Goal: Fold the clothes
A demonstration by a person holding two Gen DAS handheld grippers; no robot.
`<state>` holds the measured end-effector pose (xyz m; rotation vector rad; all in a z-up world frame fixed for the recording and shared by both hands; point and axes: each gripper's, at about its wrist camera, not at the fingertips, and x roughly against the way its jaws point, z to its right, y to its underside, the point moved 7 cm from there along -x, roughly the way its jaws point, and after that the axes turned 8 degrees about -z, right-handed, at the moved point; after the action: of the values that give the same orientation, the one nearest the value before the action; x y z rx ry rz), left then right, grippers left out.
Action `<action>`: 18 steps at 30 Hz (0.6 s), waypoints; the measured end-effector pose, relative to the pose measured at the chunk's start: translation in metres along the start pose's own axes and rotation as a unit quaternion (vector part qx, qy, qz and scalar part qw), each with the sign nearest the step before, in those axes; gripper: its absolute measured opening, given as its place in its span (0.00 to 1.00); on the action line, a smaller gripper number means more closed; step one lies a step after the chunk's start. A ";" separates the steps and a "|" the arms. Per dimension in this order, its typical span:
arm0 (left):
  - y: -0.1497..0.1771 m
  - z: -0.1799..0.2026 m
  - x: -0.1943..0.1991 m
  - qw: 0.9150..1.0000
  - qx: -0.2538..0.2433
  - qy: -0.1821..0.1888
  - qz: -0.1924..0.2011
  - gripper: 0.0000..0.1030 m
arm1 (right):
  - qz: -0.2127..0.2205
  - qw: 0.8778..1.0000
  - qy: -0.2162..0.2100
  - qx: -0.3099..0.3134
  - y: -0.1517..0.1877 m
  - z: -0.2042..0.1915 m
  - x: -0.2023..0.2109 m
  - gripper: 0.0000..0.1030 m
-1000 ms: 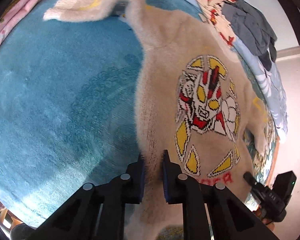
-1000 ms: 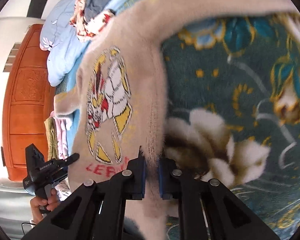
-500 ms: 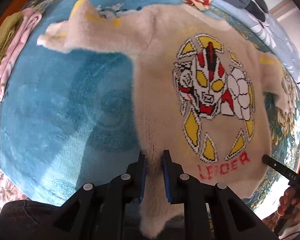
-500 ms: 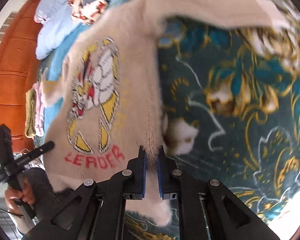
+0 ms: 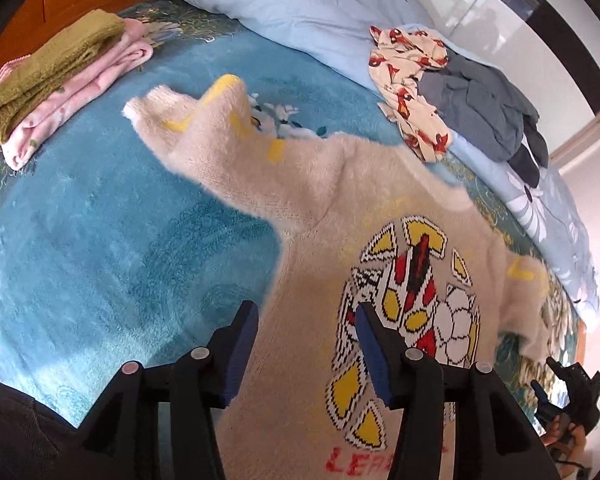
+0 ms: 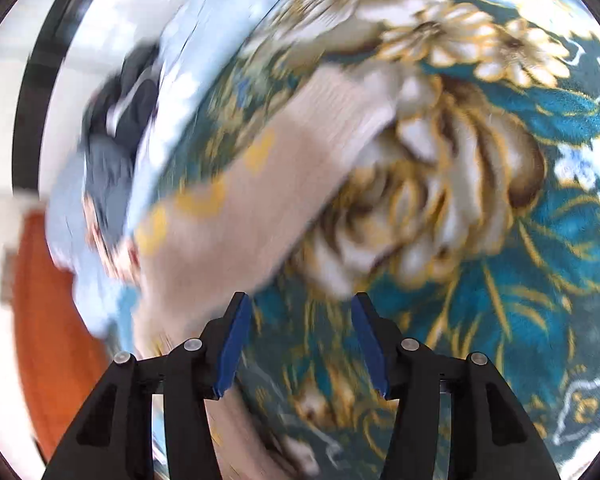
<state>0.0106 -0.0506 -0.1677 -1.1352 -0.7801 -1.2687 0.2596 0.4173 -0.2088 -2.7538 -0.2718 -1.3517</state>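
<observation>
I see both tools spread wide, gripping nothing: left tool [image 5: 304, 344] over the beige sweater [image 5: 316, 216], right tool [image 6: 300, 332] beside its sleeve [image 6: 260, 184].

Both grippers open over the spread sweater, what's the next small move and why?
Probably take the left gripper to the outstretched sleeve and pinch its cuff to fold inward: the beige sweater lies face-up on the blanket, sleeve unfolded, both jaws empty.

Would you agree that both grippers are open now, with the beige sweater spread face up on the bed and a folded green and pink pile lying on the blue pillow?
Not quite. In the left wrist view the folded green and pink pile lies on the teal blanket, apart from the blue pillow. The left gripper and right gripper are open, and the beige sweater lies face up.
</observation>
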 end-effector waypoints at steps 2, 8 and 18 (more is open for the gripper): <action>-0.003 -0.001 0.002 1.000 0.010 0.006 0.014 0.55 | 0.014 1.000 -0.012 -0.025 -0.017 -0.002 -0.007 0.52; -0.001 -0.007 0.001 0.999 0.032 0.027 0.019 0.59 | 0.037 0.996 -0.008 -0.076 -0.051 0.017 -0.017 0.49; -0.008 -0.027 -0.008 0.995 0.089 0.046 0.023 0.59 | 0.061 0.997 0.009 -0.036 -0.080 -0.011 -0.006 0.09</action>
<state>-0.0027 -0.0730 -0.1819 -0.9394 -0.7767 -1.1807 0.2327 0.4934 -0.2079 -2.7614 -0.0526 -1.3817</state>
